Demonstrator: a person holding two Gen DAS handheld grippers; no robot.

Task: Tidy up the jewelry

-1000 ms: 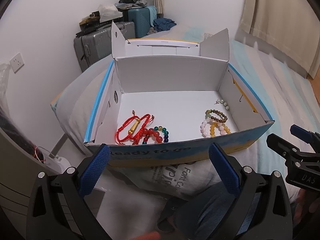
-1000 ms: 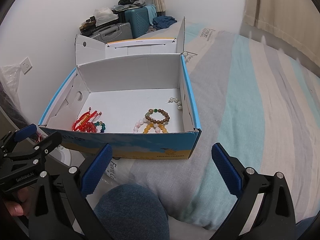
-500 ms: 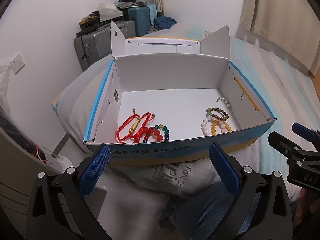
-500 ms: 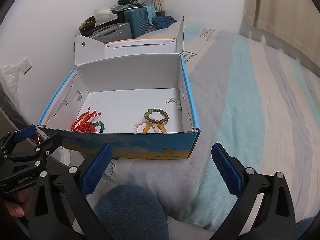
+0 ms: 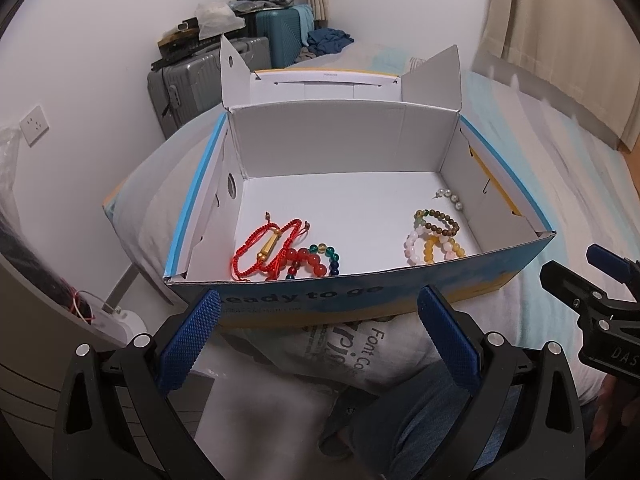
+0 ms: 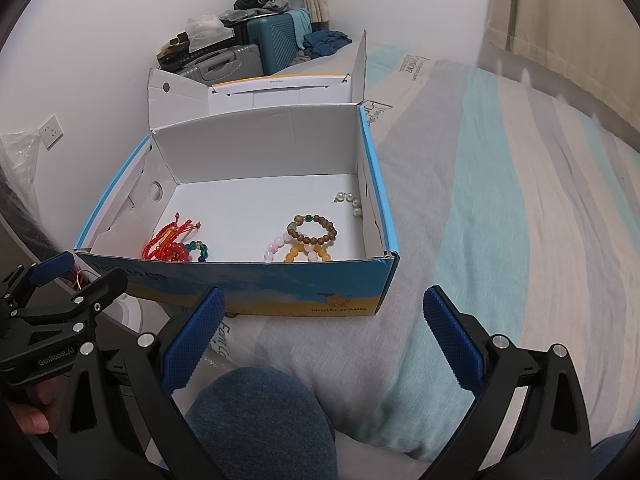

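Observation:
An open blue cardboard box (image 5: 384, 300) (image 6: 280, 292) sits on a pillow on the bed. Inside at the left lie a red cord bracelet (image 5: 268, 246) (image 6: 164, 240) and a red and green bead bracelet (image 5: 316, 260) (image 6: 192, 252). At the right lie a brown bead bracelet (image 5: 438, 224) (image 6: 314, 230), a pink and yellow bead bracelet (image 5: 432, 246) (image 6: 296, 252) and white pearls (image 5: 450, 198) (image 6: 350, 202). My left gripper (image 5: 320, 320) is open and empty before the box's front wall. My right gripper (image 6: 324, 320) is open and empty, before the box's right front corner.
Grey and teal suitcases (image 5: 240, 60) with clutter stand against the wall behind the box. The striped bed cover (image 6: 500, 200) stretches to the right. A curtain (image 5: 560, 40) hangs at the far right. My knee in jeans (image 6: 256, 420) is below the grippers.
Both grippers have shifted very slightly relative to the box. The jewelry has not moved.

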